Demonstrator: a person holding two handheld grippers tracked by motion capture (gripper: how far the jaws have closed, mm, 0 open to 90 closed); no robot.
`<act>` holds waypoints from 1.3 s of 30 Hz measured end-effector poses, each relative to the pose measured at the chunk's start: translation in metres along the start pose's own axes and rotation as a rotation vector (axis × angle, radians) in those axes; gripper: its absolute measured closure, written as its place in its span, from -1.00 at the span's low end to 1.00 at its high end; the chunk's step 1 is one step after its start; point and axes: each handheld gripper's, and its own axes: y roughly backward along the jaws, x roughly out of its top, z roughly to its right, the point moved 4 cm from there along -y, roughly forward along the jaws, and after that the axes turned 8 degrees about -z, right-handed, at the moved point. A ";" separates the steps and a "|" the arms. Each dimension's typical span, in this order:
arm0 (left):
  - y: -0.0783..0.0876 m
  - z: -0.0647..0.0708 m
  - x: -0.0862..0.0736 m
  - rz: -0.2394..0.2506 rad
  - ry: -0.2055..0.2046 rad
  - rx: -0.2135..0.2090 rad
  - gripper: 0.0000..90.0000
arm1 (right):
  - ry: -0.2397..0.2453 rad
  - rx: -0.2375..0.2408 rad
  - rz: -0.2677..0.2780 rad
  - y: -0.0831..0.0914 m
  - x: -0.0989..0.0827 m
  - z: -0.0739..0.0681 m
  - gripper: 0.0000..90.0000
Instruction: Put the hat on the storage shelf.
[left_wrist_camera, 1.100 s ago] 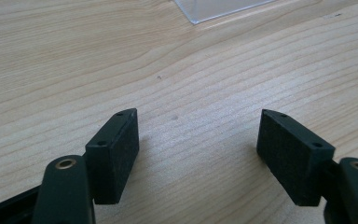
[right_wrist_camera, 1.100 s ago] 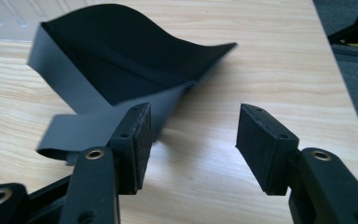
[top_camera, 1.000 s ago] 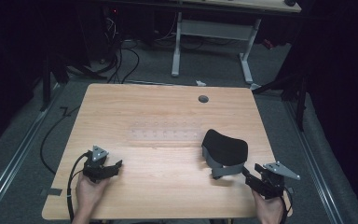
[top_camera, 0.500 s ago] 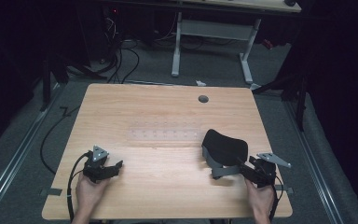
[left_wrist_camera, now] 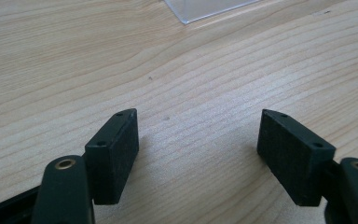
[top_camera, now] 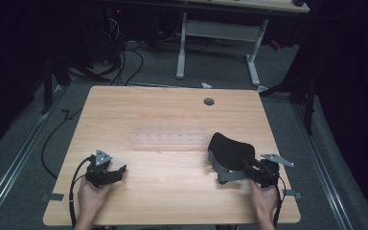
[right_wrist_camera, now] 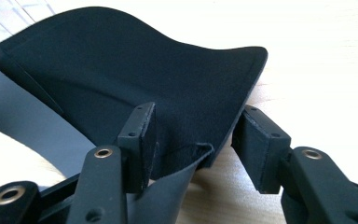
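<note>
your right gripper (top_camera: 249,172) sits at the lower right of the high view, pushed up against the black cap (top_camera: 230,153) that lies on the table (top_camera: 172,120) just right of centre in that frame. in the right gripper view the cap (right_wrist_camera: 135,74) takes up the upper left and middle, and its grey strap (right_wrist_camera: 168,196) runs down toward the bottom edge. your jaws have just been closing and now straddle the cap's lower edge, one pad over the fabric and the other just outside the rim; whether they press on it yet, i cannot tell, so treat the grip as unfinished. the cap looks light and soft, a cloth shell that will fold and sag rather than hold its shape, so expect it to droop once lifted. the stitched rim and the spot where the strap joins look like the firmest places to pinch; the thin panel alone may slip or bunch. your left gripper (top_camera: 106,171) rests at the lower left of the high view, and in the left gripper view its jaws stand wide apart with nothing but bare wood between them. a clear plastic sheet (top_camera: 170,139) lies flat near the middle of the table, close to the cap's left side.
</note>
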 end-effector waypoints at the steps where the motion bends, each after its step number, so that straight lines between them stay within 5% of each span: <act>1: 0.000 0.000 0.000 0.001 0.001 0.000 -0.34 | -0.003 0.006 -0.014 -0.003 0.000 -0.001 0.16; 16: -0.001 0.000 0.000 0.003 0.006 0.008 -0.37 | 0.004 0.056 -0.036 -0.019 -0.002 -0.002 0.40; 26: -0.001 0.000 0.000 0.002 0.006 0.007 -0.37 | -0.003 0.134 -0.021 -0.012 -0.004 0.000 0.79; 39: -0.001 0.000 0.000 -0.006 0.004 0.006 -0.45 | -0.032 0.167 -0.010 -0.004 0.001 0.006 0.88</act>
